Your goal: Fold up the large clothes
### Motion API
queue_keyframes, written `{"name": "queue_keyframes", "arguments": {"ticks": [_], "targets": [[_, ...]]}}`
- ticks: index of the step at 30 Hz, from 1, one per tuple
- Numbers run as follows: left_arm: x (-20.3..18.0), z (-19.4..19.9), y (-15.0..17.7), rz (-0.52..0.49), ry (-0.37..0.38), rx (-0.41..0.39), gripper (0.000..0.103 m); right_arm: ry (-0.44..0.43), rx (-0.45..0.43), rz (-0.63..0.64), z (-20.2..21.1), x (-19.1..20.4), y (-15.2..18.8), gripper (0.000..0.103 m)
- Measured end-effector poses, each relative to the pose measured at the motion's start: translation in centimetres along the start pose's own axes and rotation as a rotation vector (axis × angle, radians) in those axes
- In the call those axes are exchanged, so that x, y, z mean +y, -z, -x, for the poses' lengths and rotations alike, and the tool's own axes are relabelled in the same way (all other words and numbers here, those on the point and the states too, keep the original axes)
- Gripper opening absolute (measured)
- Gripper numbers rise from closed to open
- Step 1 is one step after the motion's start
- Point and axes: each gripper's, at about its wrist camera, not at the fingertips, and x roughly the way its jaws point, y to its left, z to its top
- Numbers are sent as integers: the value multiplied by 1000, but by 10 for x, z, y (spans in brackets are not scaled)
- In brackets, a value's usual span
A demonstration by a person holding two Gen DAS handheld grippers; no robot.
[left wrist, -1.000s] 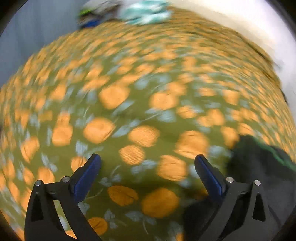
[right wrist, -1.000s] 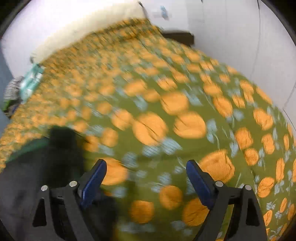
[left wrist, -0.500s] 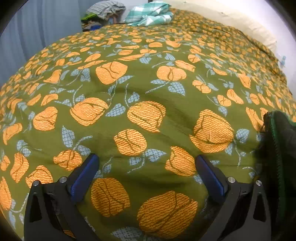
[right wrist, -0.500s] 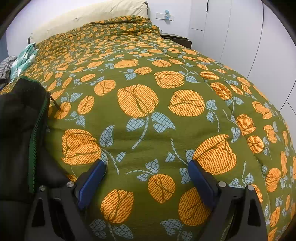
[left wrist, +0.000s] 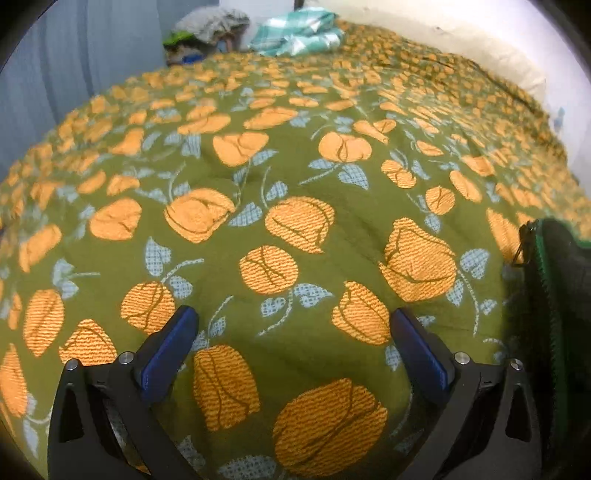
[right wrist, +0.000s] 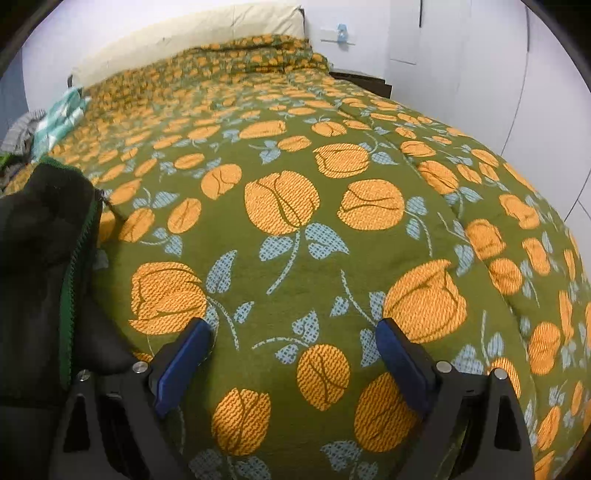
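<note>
A black garment with a green zipper edge point(left wrist: 557, 295) lies on the bed at the right edge of the left wrist view; it also shows at the left edge of the right wrist view point(right wrist: 40, 258). My left gripper point(left wrist: 291, 332) is open and empty, over bare bedspread to the left of the garment. My right gripper point(right wrist: 293, 341) is open and empty, over bare bedspread to the right of the garment. Neither gripper touches the garment.
A green bedspread with orange tulips point(left wrist: 295, 192) covers the bed point(right wrist: 332, 184). A teal plaid cloth point(left wrist: 299, 37) and a grey clothes pile point(left wrist: 210, 26) lie at the far end. A cream headboard point(right wrist: 192, 33) and white wardrobe doors point(right wrist: 480, 74) stand beyond.
Both views went from blurred to steady. The garment has slid toward the edge of each view, as both grippers have drawn away from it. Both grippers stay open.
</note>
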Motion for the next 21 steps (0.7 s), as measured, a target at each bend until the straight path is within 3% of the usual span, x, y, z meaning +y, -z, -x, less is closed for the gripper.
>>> {"name": "queue_keyframes", "arguments": {"ticks": [4, 7, 21], "targets": [[1, 4, 4, -10, -3, -26, 103, -28, -32, -6, 5, -2, 6, 94], [-4, 1, 1, -26, -27, -16, 103, -14, 9, 8, -4, -1, -2, 98], [-1, 1, 3, -22, -26, -17, 103, -4, 1, 14, -4, 1, -1, 98]]}}
